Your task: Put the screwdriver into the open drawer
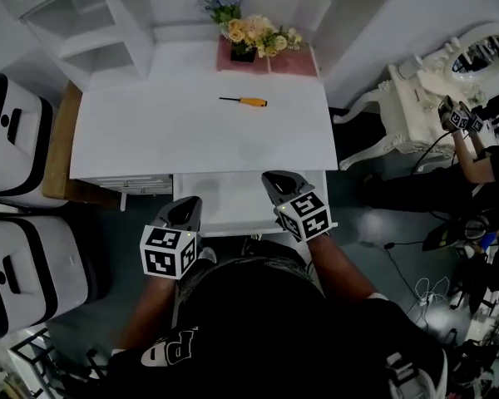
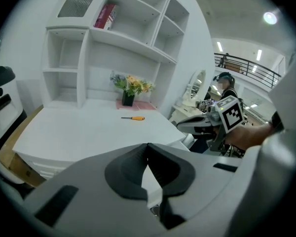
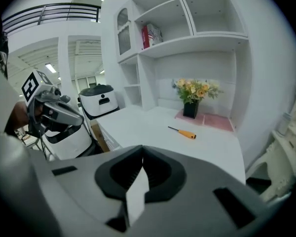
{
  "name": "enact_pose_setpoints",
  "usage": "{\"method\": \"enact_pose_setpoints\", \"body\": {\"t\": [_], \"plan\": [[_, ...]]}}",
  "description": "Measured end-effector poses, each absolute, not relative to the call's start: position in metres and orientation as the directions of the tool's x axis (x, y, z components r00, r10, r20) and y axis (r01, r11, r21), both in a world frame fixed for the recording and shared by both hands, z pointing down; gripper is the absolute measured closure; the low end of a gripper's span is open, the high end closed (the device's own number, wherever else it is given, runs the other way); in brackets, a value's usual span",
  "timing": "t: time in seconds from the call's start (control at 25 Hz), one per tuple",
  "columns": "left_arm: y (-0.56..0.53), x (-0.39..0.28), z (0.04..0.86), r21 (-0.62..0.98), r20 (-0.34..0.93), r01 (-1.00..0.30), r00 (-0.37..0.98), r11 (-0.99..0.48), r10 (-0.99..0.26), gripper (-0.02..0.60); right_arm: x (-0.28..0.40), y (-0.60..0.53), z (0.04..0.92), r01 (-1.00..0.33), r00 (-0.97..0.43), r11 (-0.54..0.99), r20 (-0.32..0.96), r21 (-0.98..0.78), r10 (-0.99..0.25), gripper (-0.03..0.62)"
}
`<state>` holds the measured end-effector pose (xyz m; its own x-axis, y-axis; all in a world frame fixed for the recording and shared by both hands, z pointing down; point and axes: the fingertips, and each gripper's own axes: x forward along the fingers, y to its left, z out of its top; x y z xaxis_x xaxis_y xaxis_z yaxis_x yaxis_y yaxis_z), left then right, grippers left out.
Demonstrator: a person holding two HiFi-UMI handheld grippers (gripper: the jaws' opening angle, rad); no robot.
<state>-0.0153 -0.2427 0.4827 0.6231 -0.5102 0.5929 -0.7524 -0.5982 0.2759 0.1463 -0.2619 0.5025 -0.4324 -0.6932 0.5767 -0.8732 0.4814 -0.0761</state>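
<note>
The orange-handled screwdriver (image 1: 248,101) lies far across the white desk (image 1: 133,131), beyond the open drawer (image 1: 224,206). The left gripper (image 1: 185,206) and right gripper (image 1: 276,179) point downward over the drawer's near side, jaws together, empty.

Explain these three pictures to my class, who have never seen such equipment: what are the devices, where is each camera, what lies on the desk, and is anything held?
There is no robot here. A person holds a pair of hand-held tongs in each hand. The head view looks steeply down from a camera on the person's head. It shows the left tongs and the right tongs near the open drawer. The other two pictures come from cameras riding on each pair of tongs. On the white desk lies an orange-handled screwdriver. Behind it, flowers stand on a pink mat. Both tongs are shut and hold nothing.
</note>
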Motion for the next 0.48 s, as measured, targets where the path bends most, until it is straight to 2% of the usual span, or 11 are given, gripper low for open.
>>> {"method": "enact_pose_setpoints", "body": {"t": [0.2, 0.48], "plan": [[-0.247, -0.016, 0.488, 0.285, 0.616, -0.786, 0.589, -0.550, -0.523, 0.571, 0.154, -0.277, 0.530, -0.831, -0.477, 0.543, 0.656, -0.119, -0.585, 0.583], [-0.254, -0.018, 0.499, 0.264, 0.645, -0.832, 0.528, -0.487, -0.552, 0.571, 0.164, -0.300, 0.553, -0.759, -0.462, 0.650, 0.729, -0.031, -0.506, 0.582]]}}
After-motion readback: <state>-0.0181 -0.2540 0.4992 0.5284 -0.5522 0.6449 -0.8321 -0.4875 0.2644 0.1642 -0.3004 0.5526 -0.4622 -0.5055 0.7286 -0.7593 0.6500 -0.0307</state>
